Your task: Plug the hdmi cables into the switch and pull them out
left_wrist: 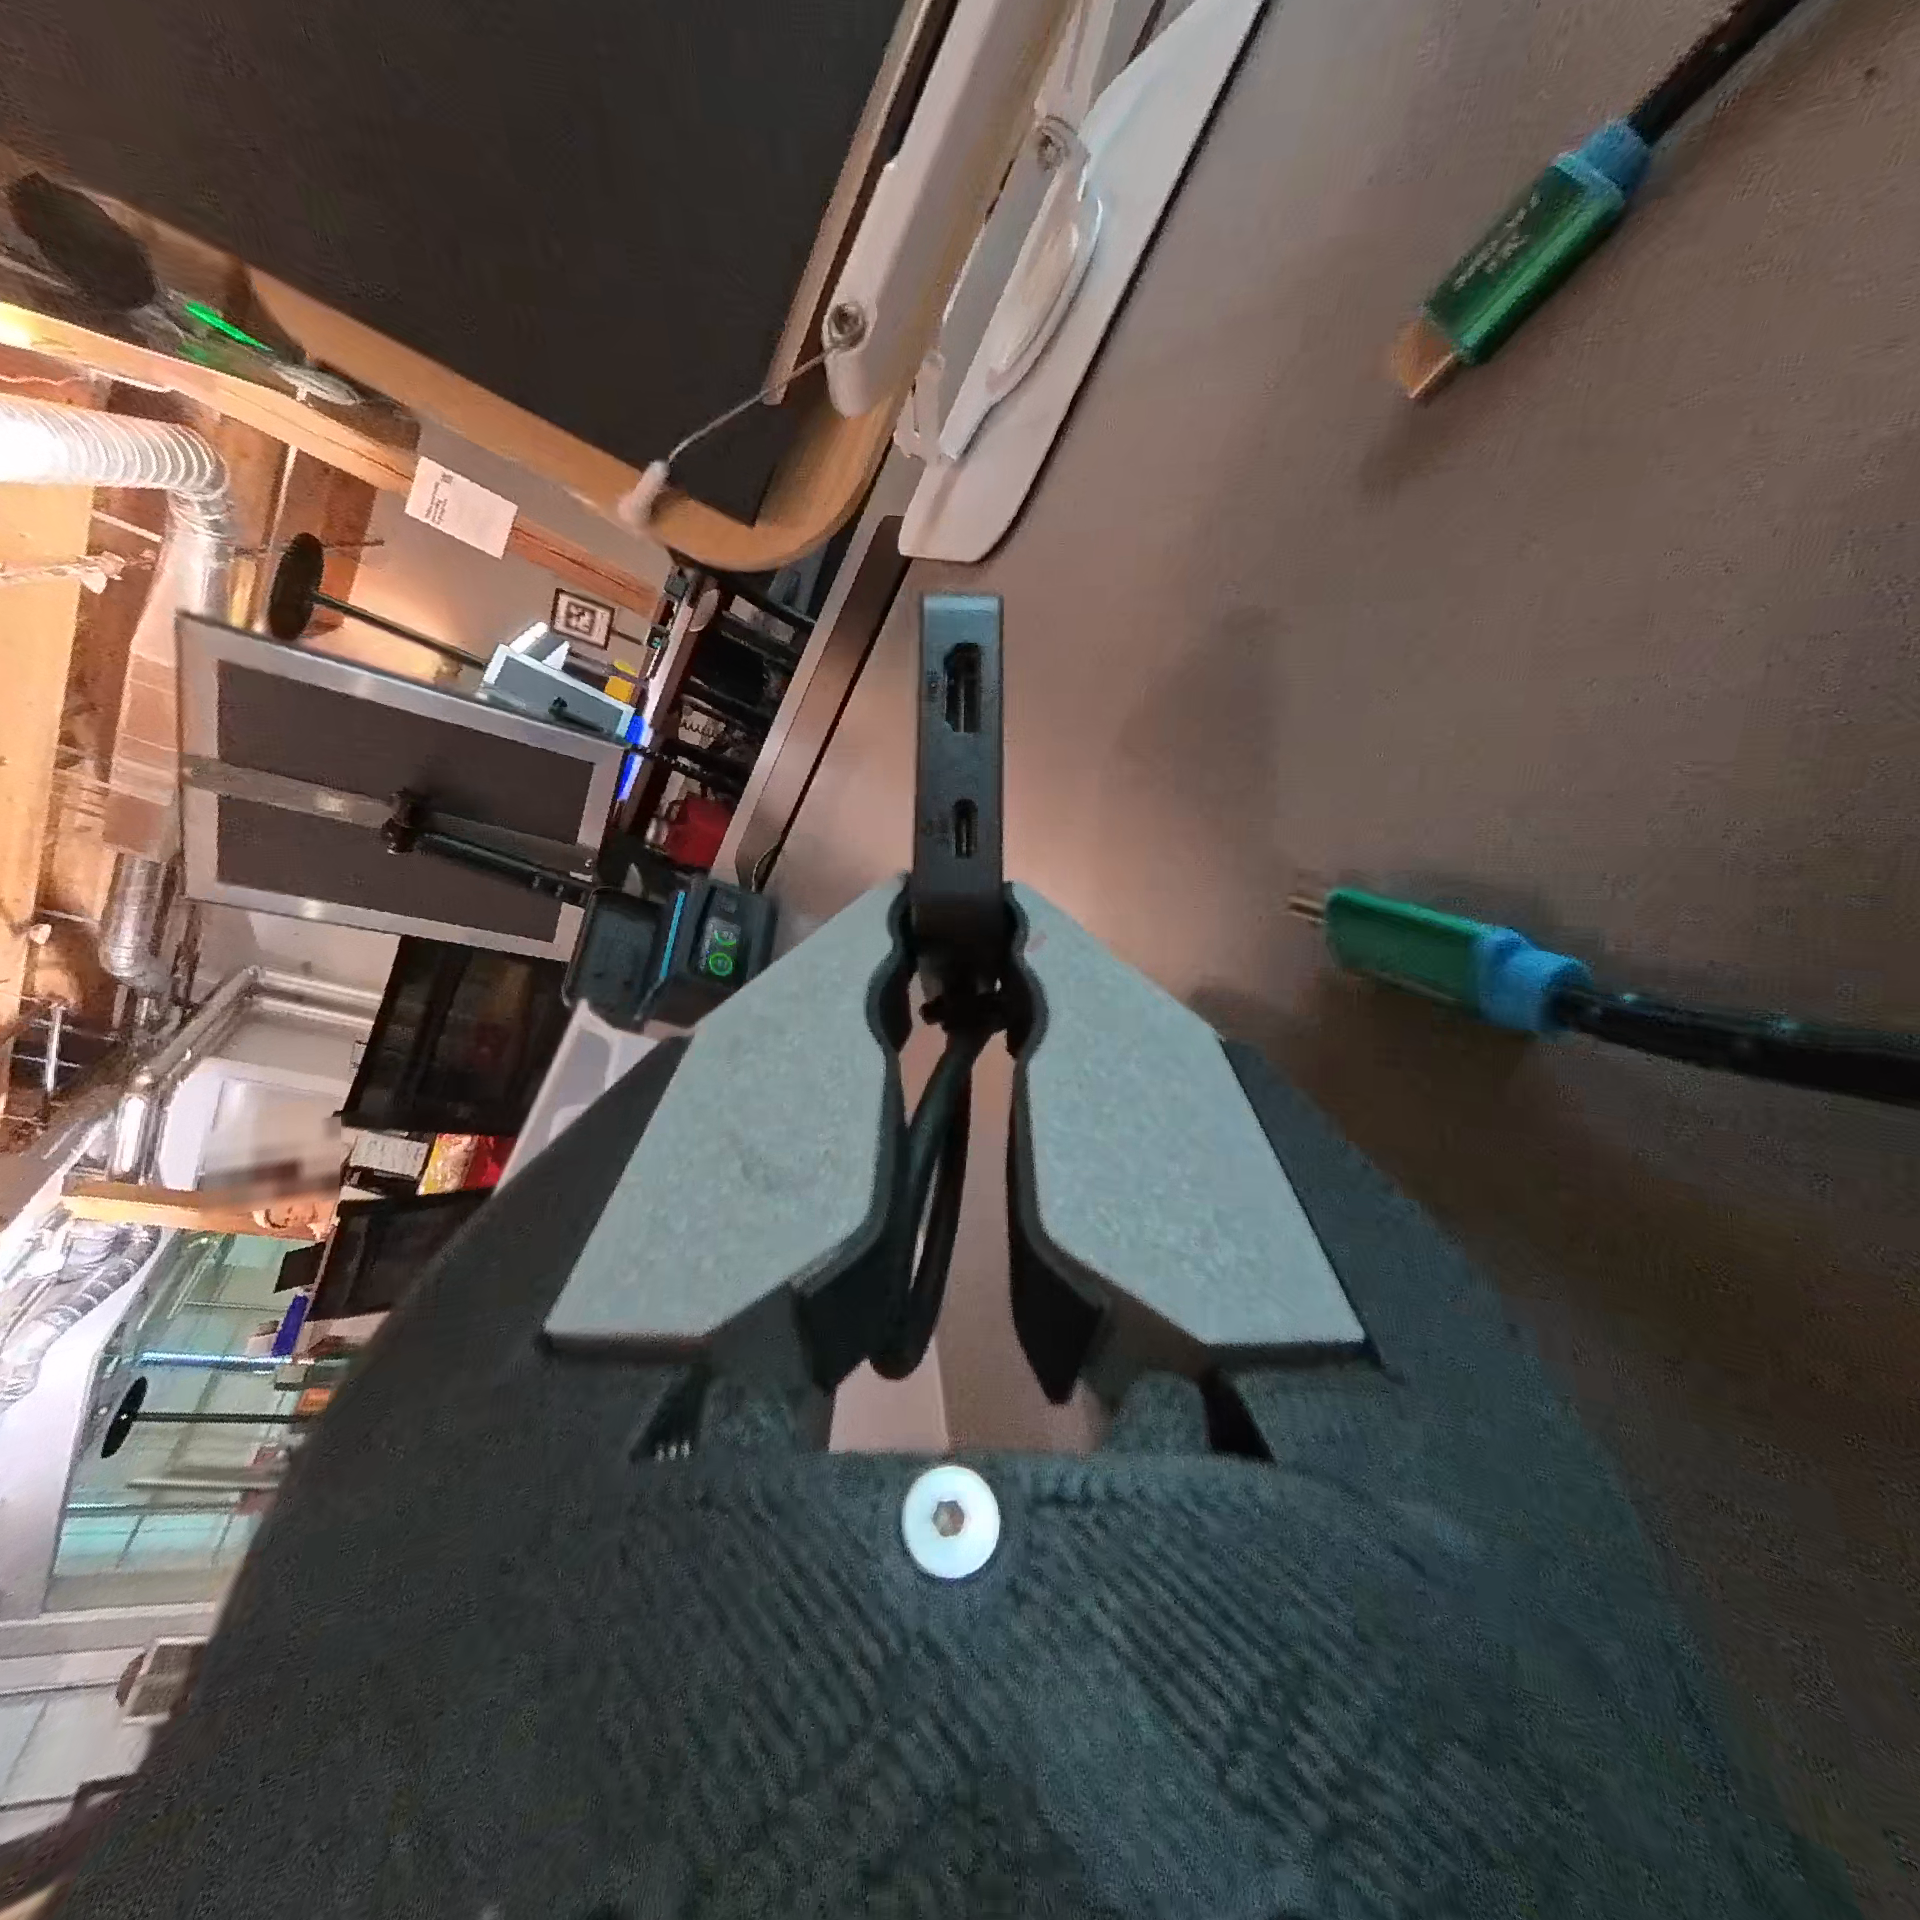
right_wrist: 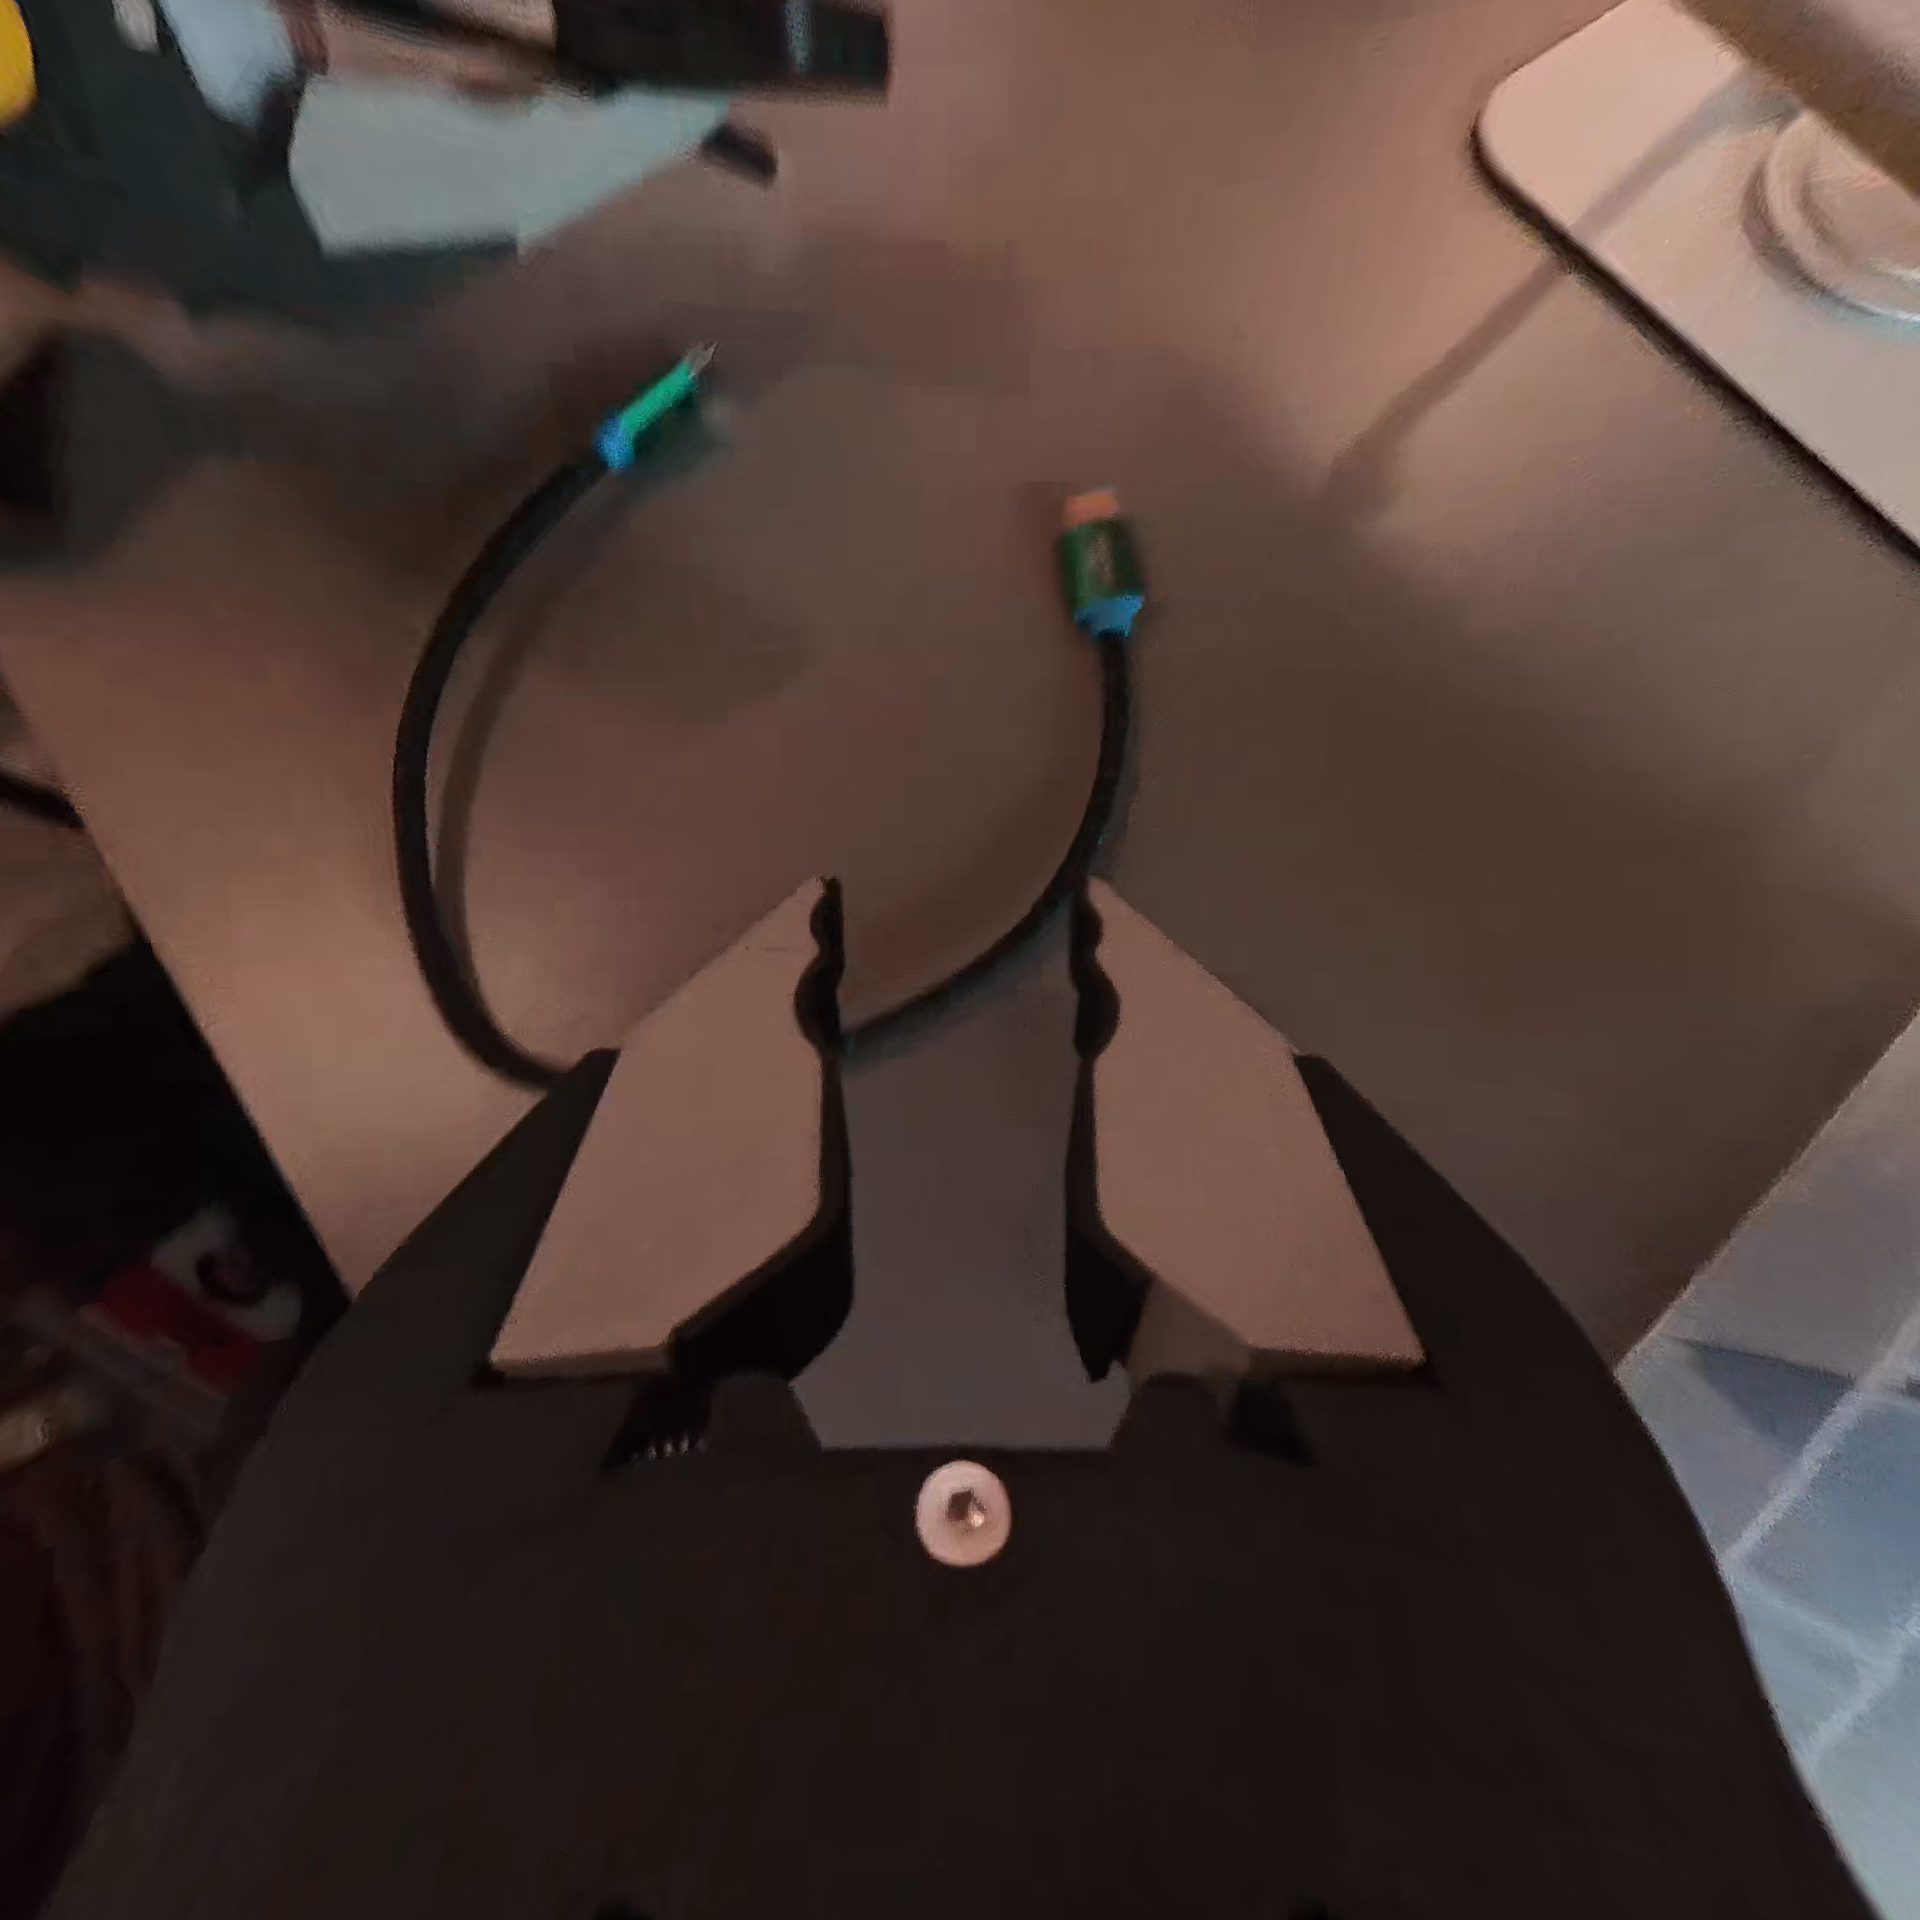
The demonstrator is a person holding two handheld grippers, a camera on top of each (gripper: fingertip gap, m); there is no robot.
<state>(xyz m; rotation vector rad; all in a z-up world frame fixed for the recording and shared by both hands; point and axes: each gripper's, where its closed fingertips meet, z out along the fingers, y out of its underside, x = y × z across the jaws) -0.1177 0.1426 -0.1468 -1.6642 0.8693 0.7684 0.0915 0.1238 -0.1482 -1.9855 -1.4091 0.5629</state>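
- The left gripper (left_wrist: 956, 914) is seen clenched on the switch (left_wrist: 961, 748), a slim dark grey adapter gripped at its lower end, at the centre of the left wrist view.
- The switch's port face is turned toward the camera; a larger port is seen above a smaller one, and both are unoccupied.
- A thin black lead (left_wrist: 930, 1195) is seen hanging from the switch, looped between the fingers.
- Two green HDMI plugs with blue collars are seen on the brown table (left_wrist: 1507, 675): one (left_wrist: 1507, 270) at the upper right of the left wrist view, the other (left_wrist: 1423, 951) at the right edge, well apart from the switch.
- The right gripper (right_wrist: 956, 904) is held released, with a clear gap between its jaws and nothing grasped, at the lower centre of the right wrist view.
- The black HDMI cable (right_wrist: 436, 748) is seen curved in a U on the table beyond the right gripper; part of it passes behind the fingertips.
- Both plug ends are unplugged in this view, one (right_wrist: 649, 410) left of centre and one (right_wrist: 1096, 566) right of centre.
- A pale grey stand base (right_wrist: 1662, 260) is seen at the upper right.
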